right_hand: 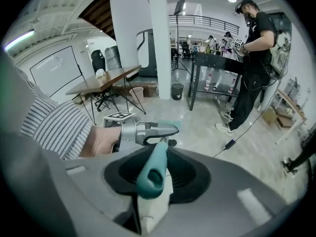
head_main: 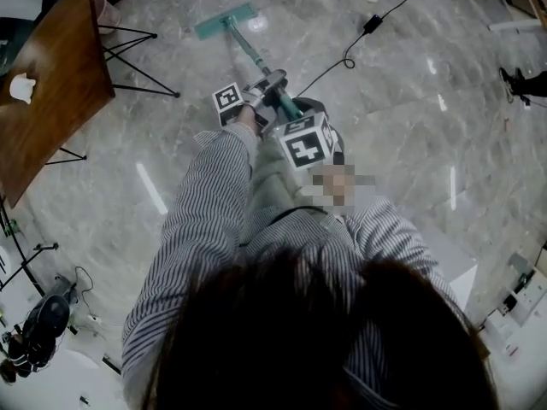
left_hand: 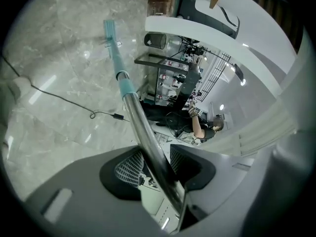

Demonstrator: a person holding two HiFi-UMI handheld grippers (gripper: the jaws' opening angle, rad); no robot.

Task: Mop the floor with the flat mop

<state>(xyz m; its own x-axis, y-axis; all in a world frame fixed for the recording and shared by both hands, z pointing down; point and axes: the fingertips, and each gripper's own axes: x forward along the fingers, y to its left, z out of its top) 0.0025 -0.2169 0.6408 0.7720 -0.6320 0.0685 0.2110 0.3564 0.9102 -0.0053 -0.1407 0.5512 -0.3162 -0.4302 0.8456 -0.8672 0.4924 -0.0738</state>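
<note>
Both tools are clamped on the flat mop [head_main: 248, 48], the left tool [left_hand: 158, 167] on the steel shaft nearer the pad and the right tool [right_hand: 150, 174] on the teal grip end, with the pole running straight ahead down to the pad [head_main: 225, 20] on the floor [head_main: 410, 143], table [head_main: 51, 84] legs close on its left and a cable [head_main: 348, 58] lying to its right.

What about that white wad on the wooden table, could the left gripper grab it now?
Probably not: the left gripper is shut on the mop pole, and the white wad lies far off on the wooden table.
</note>
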